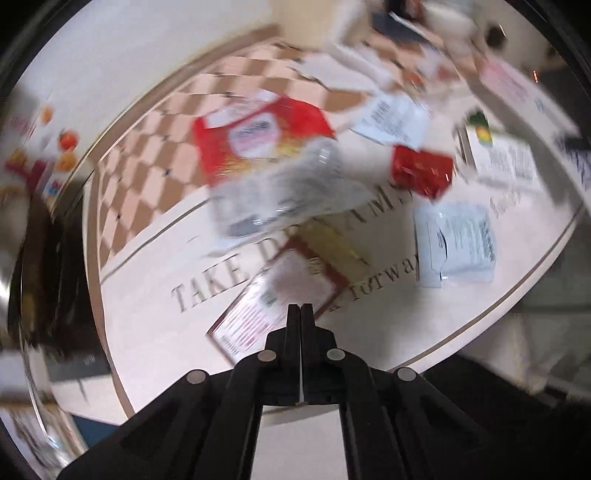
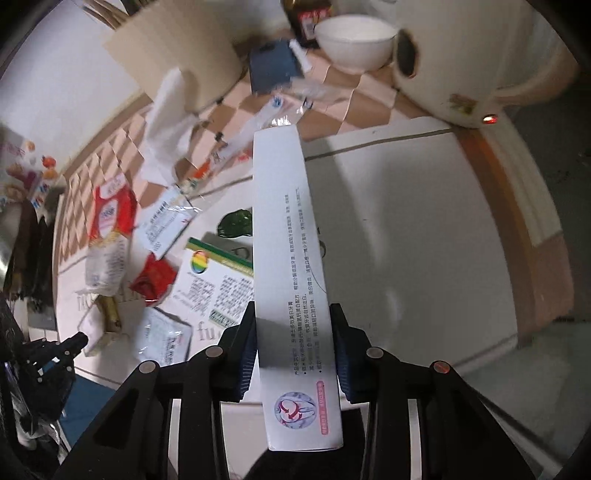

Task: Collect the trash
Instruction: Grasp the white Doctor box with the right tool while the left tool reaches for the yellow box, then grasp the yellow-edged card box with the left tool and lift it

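My right gripper is shut on a long white toothpaste box and holds it lengthwise above the table. My left gripper is shut and empty, just above a flat red-bordered packet; it also shows at the left edge of the right wrist view. Trash lies scattered on the table: a red and white bag, a crumpled clear wrapper, a small red wrapper, a white printed sachet and a leaflet with a rainbow logo. The left wrist view is blurred.
A white bowl, a dark bottle, a blue packet, a cardboard piece and a white kettle stand at the table's far side. Crumpled tissue lies on the checked cloth. The table edge runs right.
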`<state>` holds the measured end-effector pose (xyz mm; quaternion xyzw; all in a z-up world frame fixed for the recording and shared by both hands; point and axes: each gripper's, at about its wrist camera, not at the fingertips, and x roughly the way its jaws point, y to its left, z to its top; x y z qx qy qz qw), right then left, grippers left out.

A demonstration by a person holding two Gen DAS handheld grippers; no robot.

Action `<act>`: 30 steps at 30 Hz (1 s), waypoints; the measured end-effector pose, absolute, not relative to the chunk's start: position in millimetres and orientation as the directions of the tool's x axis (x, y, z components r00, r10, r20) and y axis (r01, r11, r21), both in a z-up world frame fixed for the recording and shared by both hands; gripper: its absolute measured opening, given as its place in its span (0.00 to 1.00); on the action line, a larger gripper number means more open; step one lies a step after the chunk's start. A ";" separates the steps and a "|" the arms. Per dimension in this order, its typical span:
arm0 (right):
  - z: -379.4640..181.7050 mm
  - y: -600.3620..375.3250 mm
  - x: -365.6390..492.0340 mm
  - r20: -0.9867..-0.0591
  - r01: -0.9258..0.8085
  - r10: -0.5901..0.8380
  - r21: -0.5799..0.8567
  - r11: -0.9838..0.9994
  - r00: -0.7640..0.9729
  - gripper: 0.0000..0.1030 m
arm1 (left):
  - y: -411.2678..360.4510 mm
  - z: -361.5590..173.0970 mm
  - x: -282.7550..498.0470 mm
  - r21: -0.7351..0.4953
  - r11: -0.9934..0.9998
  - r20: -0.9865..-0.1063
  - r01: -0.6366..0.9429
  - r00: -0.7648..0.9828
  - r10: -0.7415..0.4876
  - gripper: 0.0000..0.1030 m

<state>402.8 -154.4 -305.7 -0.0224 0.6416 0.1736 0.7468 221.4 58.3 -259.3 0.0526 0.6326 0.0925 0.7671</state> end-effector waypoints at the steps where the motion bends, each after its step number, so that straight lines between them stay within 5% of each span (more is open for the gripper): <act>1: -296.2 -155.3 399.7 -0.964 -0.284 0.236 0.194 0.939 0.122 0.37 | 60.8 -250.0 212.0 0.180 0.978 -0.961 -0.108 0.192 0.198 0.00; 5: -280.0 -148.6 379.4 -0.951 -0.280 0.271 0.223 0.934 0.147 0.37 | 79.1 -231.6 198.5 0.120 0.980 -0.960 -0.158 0.231 0.155 0.00; 8: -275.9 -146.0 363.8 -0.946 -0.285 0.292 0.242 0.927 0.145 0.37 | 94.2 -255.7 206.9 0.138 0.986 -0.965 -0.093 0.214 0.155 0.11; 10: -281.9 -134.4 354.0 -0.945 -0.292 0.296 0.248 0.924 0.136 0.37 | 103.6 -291.2 222.7 0.175 0.985 -0.975 -0.004 0.142 0.174 0.46; 13: -289.4 -126.9 347.4 -0.947 -0.294 0.294 0.247 0.923 0.126 0.37 | 108.7 -331.3 235.8 0.232 0.968 -0.972 0.098 0.052 0.227 0.61; 15: -296.2 -122.5 348.6 -0.948 -0.289 0.299 0.258 0.922 0.107 0.37 | 100.2 -339.5 239.2 0.299 0.936 -0.954 0.184 0.067 0.292 0.89; 16: -299.2 -120.3 349.6 -0.948 -0.287 0.301 0.262 0.921 0.102 0.37 | 96.8 -340.3 244.8 0.332 0.915 -0.943 0.228 0.089 0.320 0.91; 21: -313.9 -111.9 362.3 -0.948 -0.284 0.307 0.274 0.919 0.081 0.37 | 103.5 -338.2 267.0 0.269 0.939 -0.962 0.215 0.113 0.250 0.88; 25: -324.0 -109.7 370.5 -0.951 -0.280 0.301 0.273 0.920 0.063 0.37 | 90.4 -334.4 269.3 0.282 0.920 -0.956 0.273 0.157 0.246 0.56; 27: -326.1 -109.5 372.4 -0.953 -0.280 0.295 0.268 0.922 0.060 0.36 | 81.6 -331.1 268.7 0.259 0.917 -0.963 0.304 0.155 0.220 0.24; 30: -324.9 -111.3 373.1 -0.953 -0.274 0.296 0.270 0.923 0.059 0.36 | 75.6 -322.4 268.3 0.262 0.918 -0.961 0.299 0.167 0.220 0.09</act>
